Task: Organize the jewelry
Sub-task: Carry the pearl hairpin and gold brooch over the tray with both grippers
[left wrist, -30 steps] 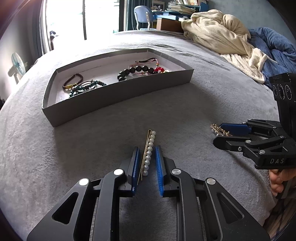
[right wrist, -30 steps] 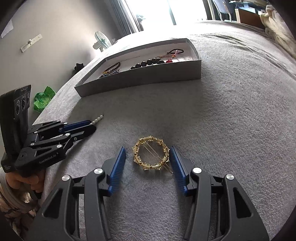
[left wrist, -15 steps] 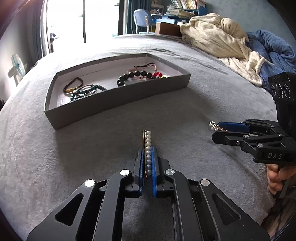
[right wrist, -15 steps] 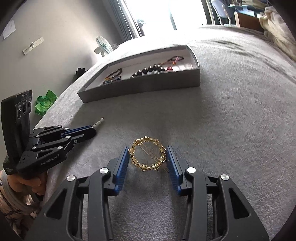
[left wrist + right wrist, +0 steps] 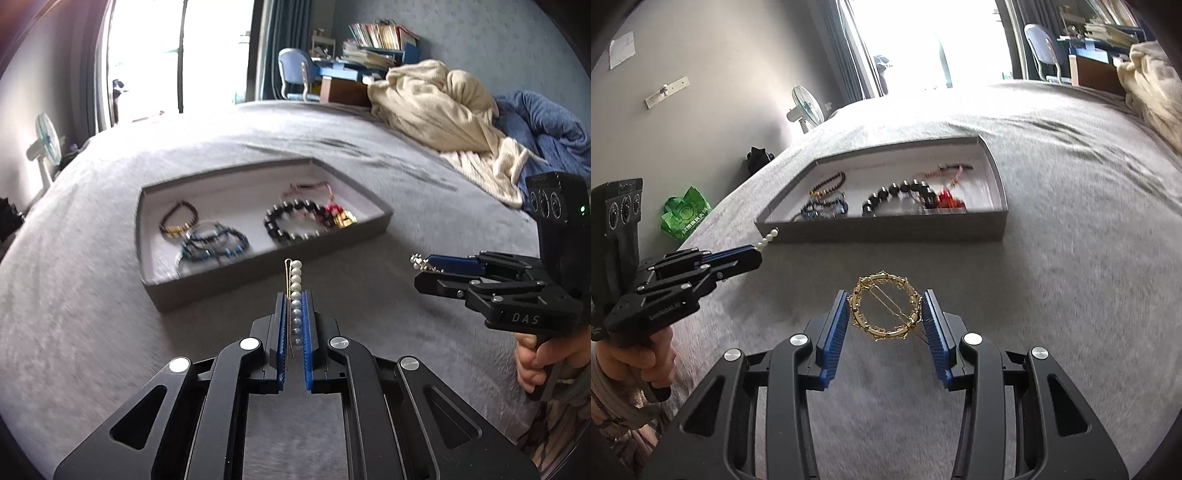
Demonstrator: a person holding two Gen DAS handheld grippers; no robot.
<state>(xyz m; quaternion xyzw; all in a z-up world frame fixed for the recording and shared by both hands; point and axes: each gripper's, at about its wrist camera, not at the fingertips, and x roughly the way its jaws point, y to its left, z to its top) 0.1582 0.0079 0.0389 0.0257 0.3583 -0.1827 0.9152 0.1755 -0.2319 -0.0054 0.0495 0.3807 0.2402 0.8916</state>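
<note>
Nearest to us, our left gripper [image 5: 294, 321] is clenched on a pearl hair clip [image 5: 295, 291], its blue pads pressing the row of pearls from both sides, with the clip's far end and thin gold pin sticking out past the fingertips. The clip hangs clear of the grey blanket [image 5: 92, 302] that covers the bed. Our right gripper [image 5: 885, 321] grasps a round gold hair clip [image 5: 885, 307] by its left and right edges, the ring lying flat between the pads with its bar running across the middle, also above the blanket. In the left wrist view the right gripper shows at the right, held by a hand [image 5: 539, 358], and the gold clip's beaded rim peeks from its tips. In the right wrist view the left gripper shows at the left with pearls poking out. Farther off, a shallow grey tray [image 5: 258, 273] rests on the blanket. Inside it lie a brown bead bracelet [image 5: 179, 221] and a blue-green bracelet [image 5: 214, 247] at the left, and a black bead bracelet [image 5: 291, 221] with red and gold pieces at the right. Beyond, a cream blanket [image 5: 436, 107] is heaped at the far right.
</note>
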